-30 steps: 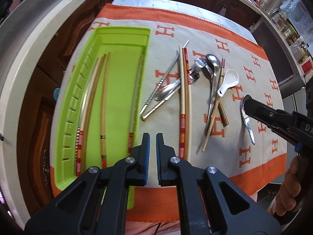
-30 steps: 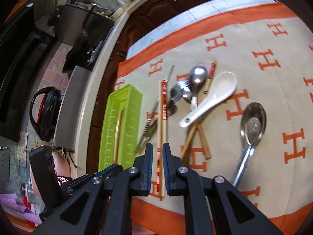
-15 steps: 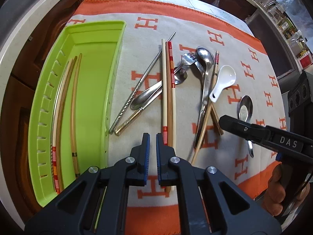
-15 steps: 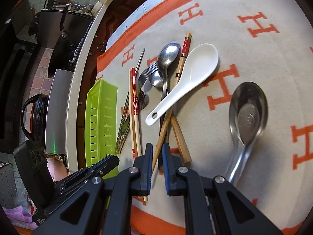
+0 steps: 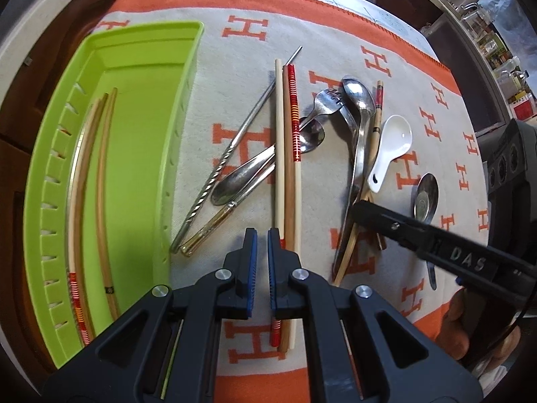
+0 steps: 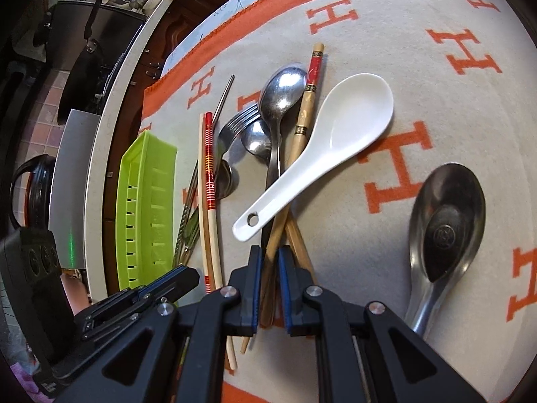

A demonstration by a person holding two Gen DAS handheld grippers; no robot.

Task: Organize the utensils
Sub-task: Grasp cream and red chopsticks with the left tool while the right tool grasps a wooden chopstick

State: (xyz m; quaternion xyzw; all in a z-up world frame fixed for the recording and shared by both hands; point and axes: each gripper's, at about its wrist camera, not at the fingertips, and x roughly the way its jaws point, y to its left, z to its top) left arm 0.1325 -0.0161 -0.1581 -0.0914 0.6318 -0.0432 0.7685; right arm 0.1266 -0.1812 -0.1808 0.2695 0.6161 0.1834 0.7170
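Observation:
A green tray (image 5: 141,141) on the left holds several chopsticks. My left gripper (image 5: 262,238) is shut and empty, and hovers over the near end of a red-banded chopstick pair (image 5: 288,154) on the cloth. Beside that pair lie a twisted metal chopstick (image 5: 228,158), a fork (image 5: 327,97) and a long steel spoon (image 5: 359,100). My right gripper (image 6: 269,258) is shut and hangs low over the crossed wooden chopsticks (image 6: 308,100) and the spoon's handle; these show through the slit between its pads. A white ceramic spoon (image 6: 335,141) lies across them. A steel soup spoon (image 6: 446,221) lies apart on the right.
Everything rests on a beige cloth (image 5: 255,30) with orange H marks and an orange border. A white counter edge (image 6: 97,181) runs behind the tray (image 6: 147,184). A black kettle (image 6: 30,194) and a pan (image 6: 84,33) stand beyond it. A hand (image 5: 483,329) holds the right gripper (image 5: 357,210).
My left gripper moved right from the tray's edge to the red-banded chopstick pair. My right gripper came forward and down over the crossed chopsticks. Both stayed shut.

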